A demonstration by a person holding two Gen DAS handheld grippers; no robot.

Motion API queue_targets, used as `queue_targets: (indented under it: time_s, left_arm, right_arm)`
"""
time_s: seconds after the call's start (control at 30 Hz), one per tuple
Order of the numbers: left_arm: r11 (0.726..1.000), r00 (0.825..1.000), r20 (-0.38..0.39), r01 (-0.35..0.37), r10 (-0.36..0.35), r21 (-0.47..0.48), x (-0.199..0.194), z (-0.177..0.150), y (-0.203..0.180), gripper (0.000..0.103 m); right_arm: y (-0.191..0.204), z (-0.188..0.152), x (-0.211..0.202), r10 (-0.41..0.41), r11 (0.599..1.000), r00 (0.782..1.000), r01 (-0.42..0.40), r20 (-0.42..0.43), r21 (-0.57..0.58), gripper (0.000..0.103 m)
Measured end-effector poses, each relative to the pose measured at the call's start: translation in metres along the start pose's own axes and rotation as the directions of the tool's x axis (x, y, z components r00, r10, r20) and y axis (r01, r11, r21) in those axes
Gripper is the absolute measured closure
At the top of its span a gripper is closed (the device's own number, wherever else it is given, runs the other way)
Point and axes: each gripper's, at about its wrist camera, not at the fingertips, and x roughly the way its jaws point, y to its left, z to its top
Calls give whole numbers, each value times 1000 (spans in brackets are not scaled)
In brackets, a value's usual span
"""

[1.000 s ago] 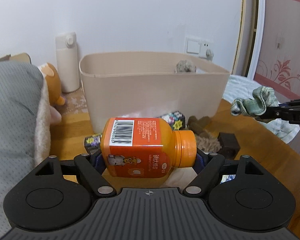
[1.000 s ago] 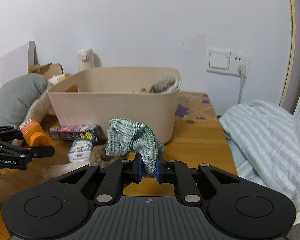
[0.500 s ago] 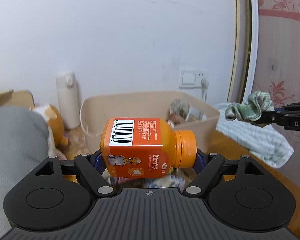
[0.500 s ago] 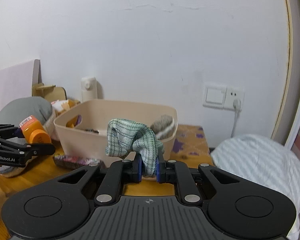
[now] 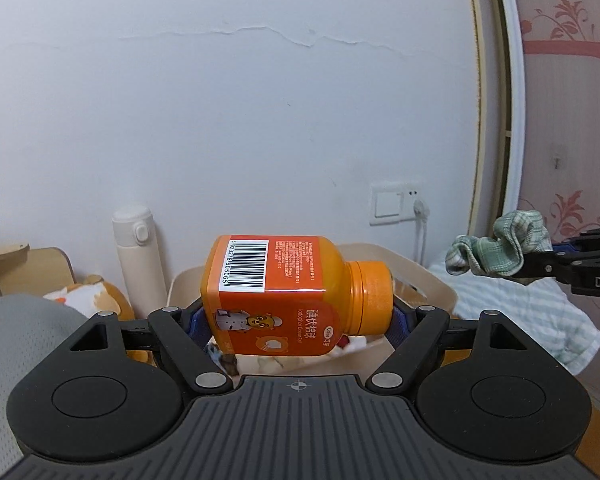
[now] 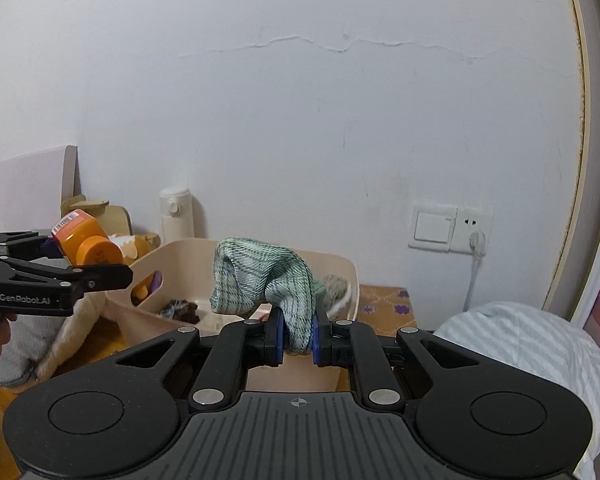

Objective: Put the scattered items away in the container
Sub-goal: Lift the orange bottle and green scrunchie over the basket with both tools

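Observation:
An orange bottle [image 5: 284, 292] with a barcode label lies sideways between the pads of my left gripper [image 5: 296, 320], which is shut on it end to end. My right gripper [image 6: 296, 338] is shut on a bunched green plaid cloth [image 6: 264, 280]. Both are held in the air above the near side of the beige tub [image 6: 340, 268], which holds several small items. In the right wrist view the left gripper and orange bottle [image 6: 86, 246] show at the left. The plaid cloth [image 5: 496, 252] shows at the right of the left wrist view.
A white flask [image 5: 138, 252] stands behind the tub by the wall. A plush toy [image 5: 96, 296] and a grey cushion [image 5: 16, 320] lie left of the tub. A striped blanket [image 6: 532, 340] is on the right. A wall socket with a plugged cord [image 6: 476, 236] is behind.
Both grippers have risen with their loads; the tub has dropped lower in both views and its inside shows now. The loose items on the table have left the views.

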Motion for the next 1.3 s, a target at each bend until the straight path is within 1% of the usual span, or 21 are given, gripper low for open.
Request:
queue_targets:
  time_s: [0.17,0.27,0.4,0.57,0.63,0.77,0.93,1.03,1.13,1.3]
  left_arm:
    - [999,1000,5,-23,24,-25,14,10,9,22]
    - [999,1000,6,-26,26,-46,22,16,15,22]
    - [999,999,6,-40,41,-33,32,22,16,22]
    - [998,999,-9,-47,47,-44,48,29,18,22]
    - [997,998,-19,-66,66,-43,57,29,17,22]
    - [994,996,-52,-82,78,-72,74,26,22,22]
    - [989,989,-109,-107,96,-100,96,20,30,22]
    - [986,983,-156,-116,97,-121,108,16,35,22]
    - [979,975,-201,-126,92,-162,117,11,41,22]
    - [981,965,-239,-142,108,-130,124,3,37,22]
  right_arm:
    - [-1,10,9,-3,1000,1000,3,9,3,92]
    - [0,16,17,-2,1000,1000,2,13,3,92]
    - [0,21,31,-11,1000,1000,11,16,-1,92]
    - [-4,25,52,-10,1000,1000,9,7,25,92]
    - [-6,26,63,-8,999,1000,8,-2,32,92]
    - [-5,27,83,-26,999,999,26,-21,18,92]
    - [-7,30,107,-24,999,999,25,-46,30,92]
    - [-7,29,122,-15,999,997,18,-76,30,92]
    - [-4,23,136,-17,1000,994,19,-111,11,92]
    - [1,12,155,-21,999,984,16,-176,-30,92]
